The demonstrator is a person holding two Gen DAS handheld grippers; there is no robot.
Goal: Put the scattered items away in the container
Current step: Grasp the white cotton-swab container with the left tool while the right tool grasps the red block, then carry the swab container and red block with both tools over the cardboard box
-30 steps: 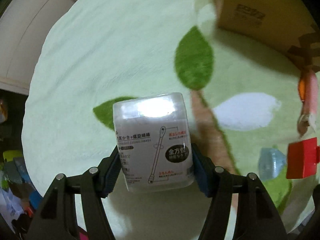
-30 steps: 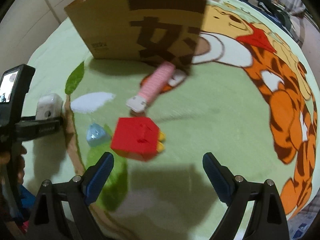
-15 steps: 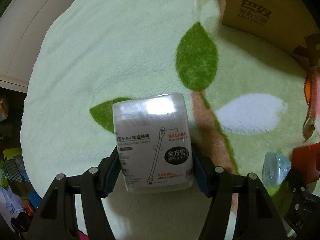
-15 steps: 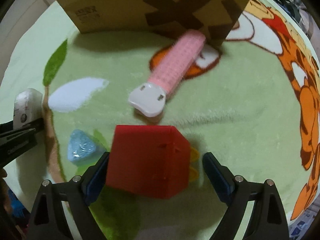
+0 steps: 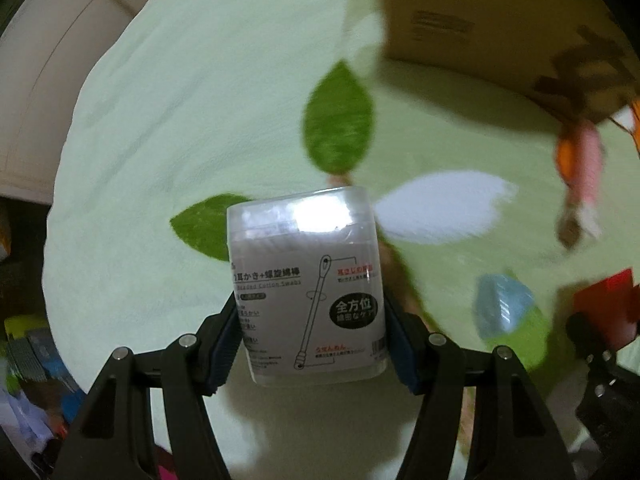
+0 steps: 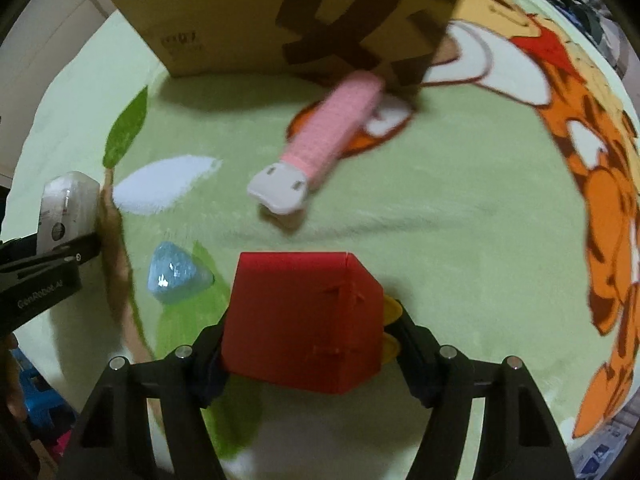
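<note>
1. The left gripper (image 5: 312,336) points steeply down at the blanket, its dark arms rising from the bottom of the left wrist view; its blue pads are clamped on both sides of a clear cotton swab box (image 5: 306,284) in the lower centre.
2. The swab box stands upright between the pads, lid end toward the top of the frame, its printed label facing the camera.
3. The right gripper (image 6: 310,334) also tilts downward; its jaws are closing around a red block (image 6: 300,320) at the lower centre of the right wrist view, the left pad touching its side, the right pad at the yellow pegs (image 6: 392,308) on its far side.
4. Left of the red block lies a pale blue wrapped piece (image 6: 176,278), just beside it but apart.
5. Above the block, a pink roller (image 6: 320,148) lies on the green blanket (image 6: 460,240), its long axis running diagonally from a white cap at lower left to upper right, where its far end meets the cardboard box (image 6: 248,12).
6. The cardboard box fills the top of the frame, standing on the blanket.
</note>
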